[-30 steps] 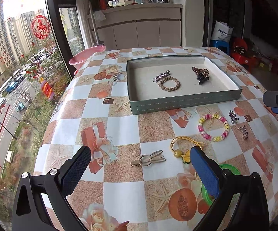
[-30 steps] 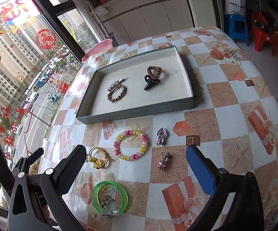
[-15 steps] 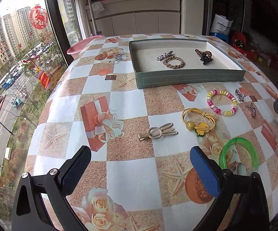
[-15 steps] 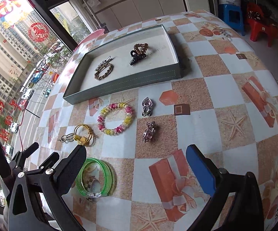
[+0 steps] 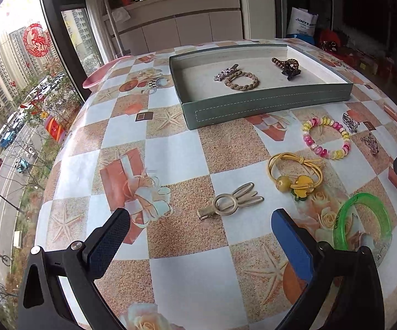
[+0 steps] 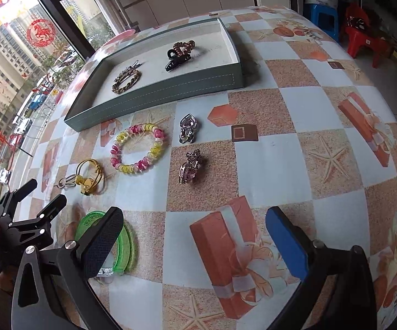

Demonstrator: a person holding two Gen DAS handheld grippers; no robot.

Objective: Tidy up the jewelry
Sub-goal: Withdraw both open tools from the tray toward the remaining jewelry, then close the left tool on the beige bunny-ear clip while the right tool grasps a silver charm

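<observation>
A green tray (image 5: 267, 104) (image 6: 154, 93) holds a braided ring, a silver clip and a dark claw clip. On the table lie a rabbit-shaped metal clip (image 5: 230, 203), a yellow hair tie (image 5: 294, 176) (image 6: 89, 177), a pink and yellow bead bracelet (image 5: 326, 137) (image 6: 139, 148), a green bangle (image 5: 362, 222) (image 6: 126, 244) and two small rhinestone clips (image 6: 188, 128) (image 6: 190, 166). My left gripper (image 5: 201, 236) is open, just short of the rabbit clip. My right gripper (image 6: 195, 233) is open and empty, short of the nearer rhinestone clip.
The round table (image 5: 170, 151) has a checked cloth and curves away at its edges. A pink basin (image 5: 99, 75) sits at the far left edge by the window. Red and blue stools (image 6: 360, 38) stand on the floor to the right.
Both grippers have come lower and closer to the table. The left one has closed in on the rabbit clip, the right one on the rhinestone clips. Both stay open.
</observation>
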